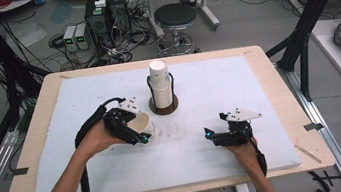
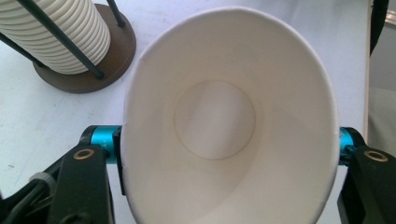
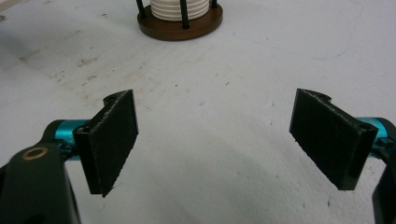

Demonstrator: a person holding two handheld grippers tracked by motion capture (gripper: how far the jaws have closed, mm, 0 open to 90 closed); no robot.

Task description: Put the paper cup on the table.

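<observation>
cup (image 2: 224,121): bottom rim cut off (frame edge) | left gripper (image 2: 224,149): fingers hidden behind cup

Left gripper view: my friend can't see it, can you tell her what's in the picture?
A white paper cup is squeezed between the left claw jaws, its open mouth facing the camera so you look down to its round bottom. Behind it, upper left, a stack of cups stands in a brown holder on the white table.
</observation>
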